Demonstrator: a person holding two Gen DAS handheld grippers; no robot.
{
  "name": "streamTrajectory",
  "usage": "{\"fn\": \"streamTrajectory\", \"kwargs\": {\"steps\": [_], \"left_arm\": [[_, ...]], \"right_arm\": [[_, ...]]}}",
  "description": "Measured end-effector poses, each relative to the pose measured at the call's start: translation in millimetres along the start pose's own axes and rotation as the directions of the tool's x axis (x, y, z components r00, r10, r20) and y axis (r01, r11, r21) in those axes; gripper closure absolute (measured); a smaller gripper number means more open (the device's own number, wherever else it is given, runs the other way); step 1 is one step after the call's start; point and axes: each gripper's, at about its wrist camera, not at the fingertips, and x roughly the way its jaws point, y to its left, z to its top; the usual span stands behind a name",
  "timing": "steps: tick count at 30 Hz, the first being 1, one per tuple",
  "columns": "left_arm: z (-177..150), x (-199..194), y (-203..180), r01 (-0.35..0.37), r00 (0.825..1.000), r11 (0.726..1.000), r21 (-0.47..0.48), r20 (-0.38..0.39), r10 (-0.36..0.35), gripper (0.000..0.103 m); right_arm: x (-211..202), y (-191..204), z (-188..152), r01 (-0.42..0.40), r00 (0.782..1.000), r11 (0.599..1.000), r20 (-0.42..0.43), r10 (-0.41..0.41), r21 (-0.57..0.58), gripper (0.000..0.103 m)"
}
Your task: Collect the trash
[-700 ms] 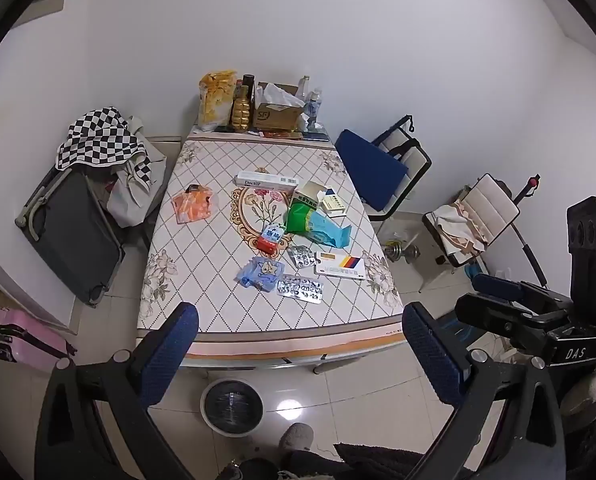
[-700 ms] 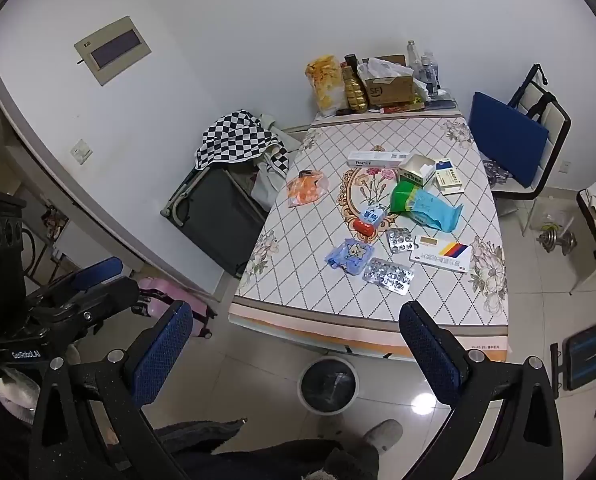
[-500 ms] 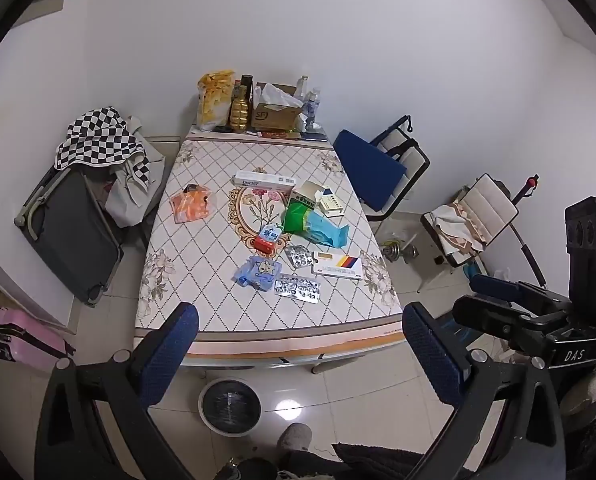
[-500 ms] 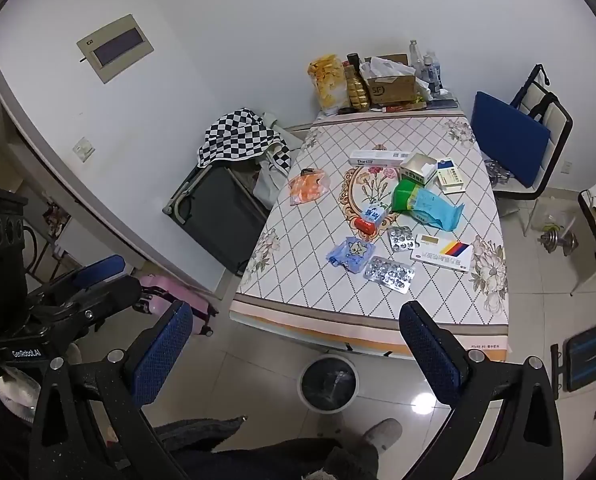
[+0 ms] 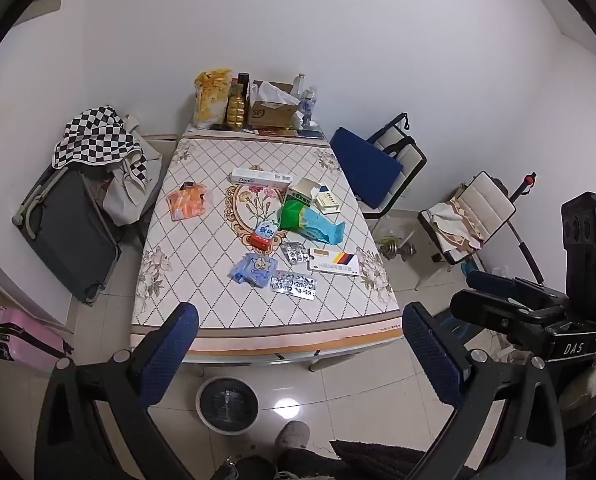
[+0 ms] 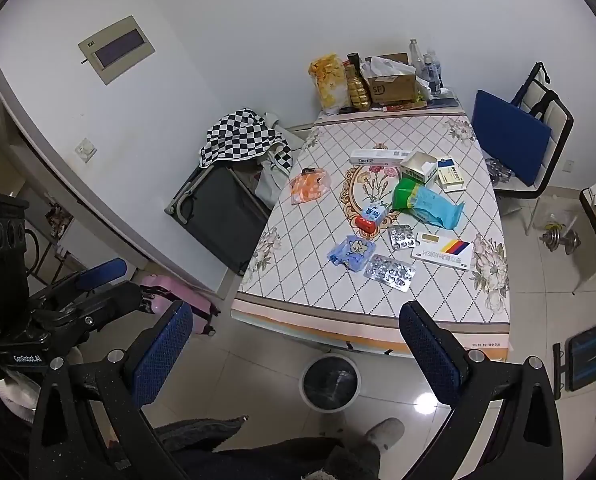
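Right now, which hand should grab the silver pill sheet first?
Probably the right gripper: the silver foil pill sheet lies on the table's near right part, nearer that side. Both the right and the left gripper are open and empty.

Black gripper (image 5: 298, 354) frames (silver screws), blue pads (image 5: 169, 354).

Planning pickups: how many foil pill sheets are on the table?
2. One pill sheet lies nearest the front edge, beside the blue wrapper; the other pill sheet sits just behind it. More may be hidden.
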Motion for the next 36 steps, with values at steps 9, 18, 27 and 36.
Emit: {"fn": "streamTrajectory", "kwargs": {"steps": [9, 18, 27, 36], "left_arm": [[-2, -6, -2, 0.016, 1.000, 1.000, 0.005, -0.003, -0.016, 0.000], [-1, -7, -1, 0.019, 1.000, 1.000, 0.005, -0.002, -0.019, 0.000], [4, -11, -2, 0.028, 1.000, 1.000, 0.009, -0.001, -0.028, 0.000], [3, -12, -2, 0.033, 0.999, 0.999, 0.017, 0.001, -0.033, 0.000]], "right_arm": [[-2, 1, -2, -0.016, 1.000, 1.000, 0.001, 0.016, -0.008, 0.000], [-4, 3, 0, -0.019, 1.000, 1.000, 0.004, 0.019, -0.011, 0.000], [-6, 4, -1, -0.023, 1.000, 1.000, 0.004, 0.023, -0.012, 0.000], [-6, 8, -3, -0.022, 1.000, 1.000, -0.001, 0.022, -0.012, 0.000]]}}
